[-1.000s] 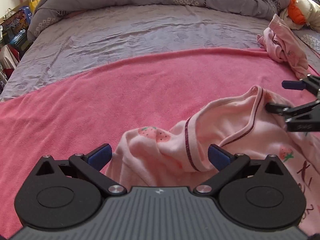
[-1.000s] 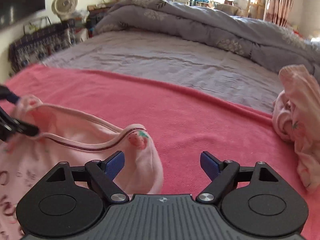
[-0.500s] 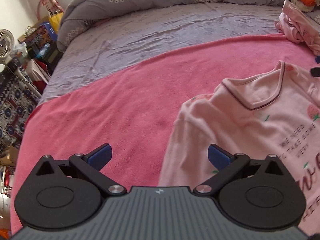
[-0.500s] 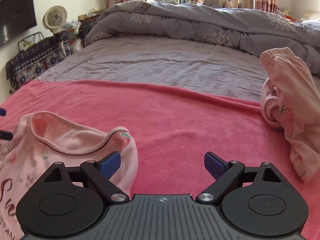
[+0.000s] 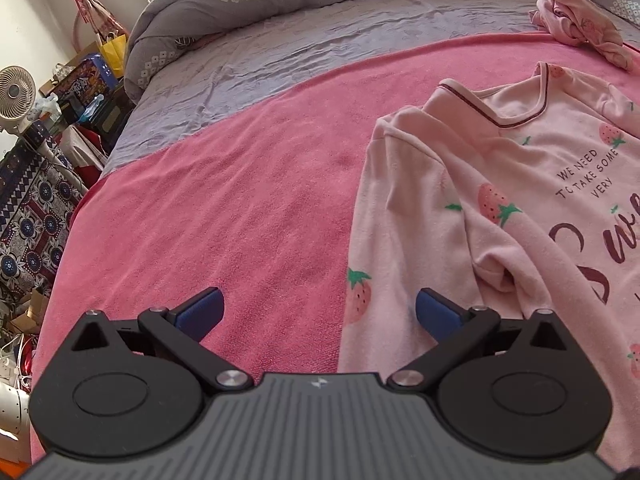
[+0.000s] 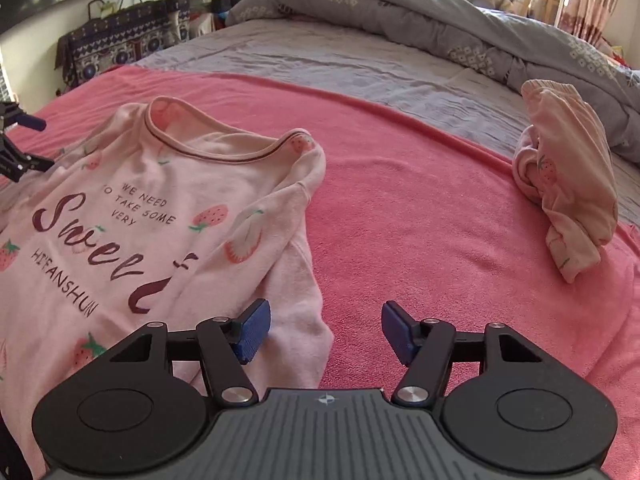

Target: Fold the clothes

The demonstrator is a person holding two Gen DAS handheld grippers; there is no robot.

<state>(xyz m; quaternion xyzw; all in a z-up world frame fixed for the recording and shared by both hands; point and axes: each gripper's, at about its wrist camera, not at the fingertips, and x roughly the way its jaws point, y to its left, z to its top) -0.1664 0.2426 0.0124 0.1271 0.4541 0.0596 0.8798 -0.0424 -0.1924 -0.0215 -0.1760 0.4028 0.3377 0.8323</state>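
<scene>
A light pink top [image 5: 520, 200] with strawberry prints and dark lettering lies face up on the pink blanket [image 5: 240, 208], collar toward the far side, one sleeve folded along its left edge. It also shows in the right wrist view [image 6: 160, 216]. My left gripper [image 5: 318, 310] is open and empty, raised above the blanket at the top's left edge. My right gripper [image 6: 326, 330] is open and empty above the top's right sleeve edge. The left gripper's fingers [image 6: 16, 140] show at the far left of the right wrist view.
A crumpled pink garment [image 6: 568, 192] lies on the blanket to the right, also in the left wrist view [image 5: 580, 24]. A grey quilt [image 6: 440, 32] is bunched along the far side over a grey sheet [image 5: 320, 48]. A fan [image 5: 16, 96] and clutter stand left of the bed.
Both grippers have pulled back and risen from the top's collar. The top, bunched and lifted a second ago, now lies spread flat on the blanket.
</scene>
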